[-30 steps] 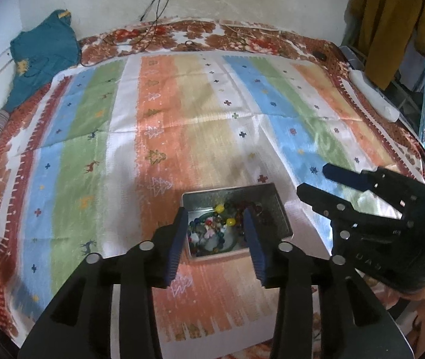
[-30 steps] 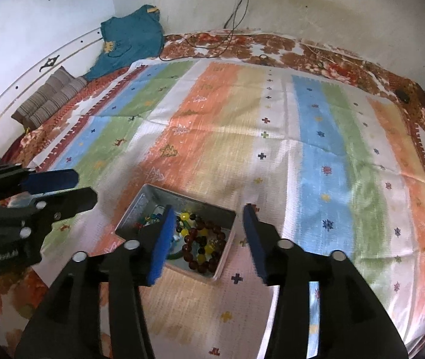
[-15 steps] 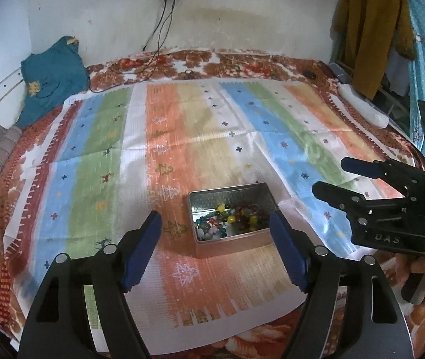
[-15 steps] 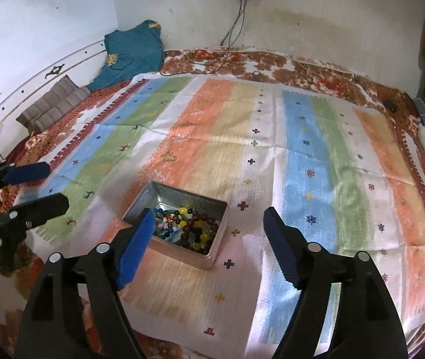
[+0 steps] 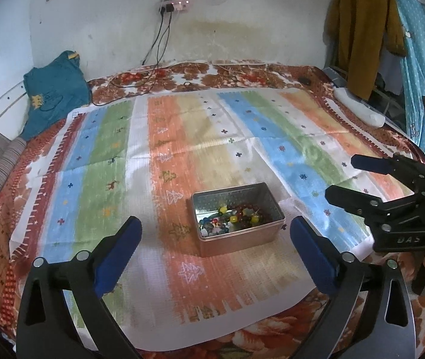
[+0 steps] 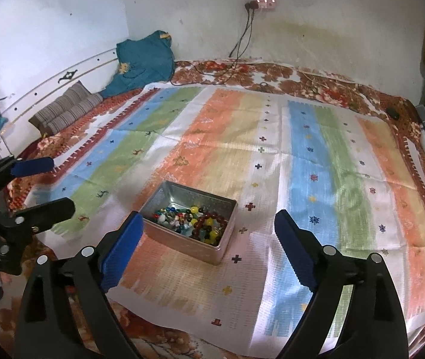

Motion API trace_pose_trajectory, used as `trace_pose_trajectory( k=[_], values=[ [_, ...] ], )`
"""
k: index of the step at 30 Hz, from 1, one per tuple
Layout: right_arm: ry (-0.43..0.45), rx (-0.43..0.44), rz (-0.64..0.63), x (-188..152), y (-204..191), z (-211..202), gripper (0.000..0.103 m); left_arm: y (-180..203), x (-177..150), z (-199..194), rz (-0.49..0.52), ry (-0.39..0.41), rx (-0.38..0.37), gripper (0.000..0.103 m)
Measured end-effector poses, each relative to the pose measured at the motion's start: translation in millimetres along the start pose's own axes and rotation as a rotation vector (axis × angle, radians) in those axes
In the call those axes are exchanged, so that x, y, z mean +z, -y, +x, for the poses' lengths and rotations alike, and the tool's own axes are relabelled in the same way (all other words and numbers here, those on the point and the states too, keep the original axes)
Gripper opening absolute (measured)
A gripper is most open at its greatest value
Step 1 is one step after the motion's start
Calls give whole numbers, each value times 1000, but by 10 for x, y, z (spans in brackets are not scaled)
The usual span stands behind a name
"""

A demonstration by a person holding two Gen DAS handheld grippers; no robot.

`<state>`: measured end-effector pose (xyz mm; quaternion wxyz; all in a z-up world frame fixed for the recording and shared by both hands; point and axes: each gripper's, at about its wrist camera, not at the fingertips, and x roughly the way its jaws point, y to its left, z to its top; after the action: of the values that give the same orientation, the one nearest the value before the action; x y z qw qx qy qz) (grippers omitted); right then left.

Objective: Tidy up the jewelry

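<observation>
1. Two blue-padded fingers frame the lower part of the left wrist view: the left gripper (image 5: 216, 249) has its jaws spread wide apart and holds nothing. Just above the gap between them, a little right of centre, the metal tin (image 5: 267, 199) sits on the striped cloth (image 5: 164, 125). The beaded jewelry (image 5: 232, 217) lies heaped inside it, with a dark red bead strand toward the tin's right side and small mixed beads toward its left.

2. At the right edge of that same view the right gripper (image 5: 345, 179) hangs off to the side of the tin, not touching it, its jaws parted and nothing between them.

3. In the right wrist view the right gripper (image 6: 209, 239) fills the lower frame, jaws wide apart and bare. The tin (image 6: 182, 190) sits in the lower centre, near the left finger, with the jewelry (image 6: 196, 223) piled in its nearer half.

4. At the left edge of this view the left gripper (image 6: 43, 184) shows side-on, jaws apart, well clear of the tin.

5. Risks, as I judge them:
   - The pieces look tangled together, so pinching one strand could drag others out and scatter beads onto the cloth.
   - The tin looks light and rests on soft bedding. A finger catching its rim could tip or slide it.
   - Small round beads may slip from flat pads if gripped off-centre.
   - Both grippers reaching in at once could knock together over the narrow opening.
</observation>
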<state>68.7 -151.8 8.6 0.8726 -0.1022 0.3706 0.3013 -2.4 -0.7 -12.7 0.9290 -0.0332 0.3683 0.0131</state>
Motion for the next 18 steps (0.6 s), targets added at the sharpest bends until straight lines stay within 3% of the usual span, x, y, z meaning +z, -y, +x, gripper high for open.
trace_pose_trajectory(
  k=[18],
  values=[
    [36,30,-34,3,-73,-92,95,22,-28,-125,14,51,10,97]
  ],
)
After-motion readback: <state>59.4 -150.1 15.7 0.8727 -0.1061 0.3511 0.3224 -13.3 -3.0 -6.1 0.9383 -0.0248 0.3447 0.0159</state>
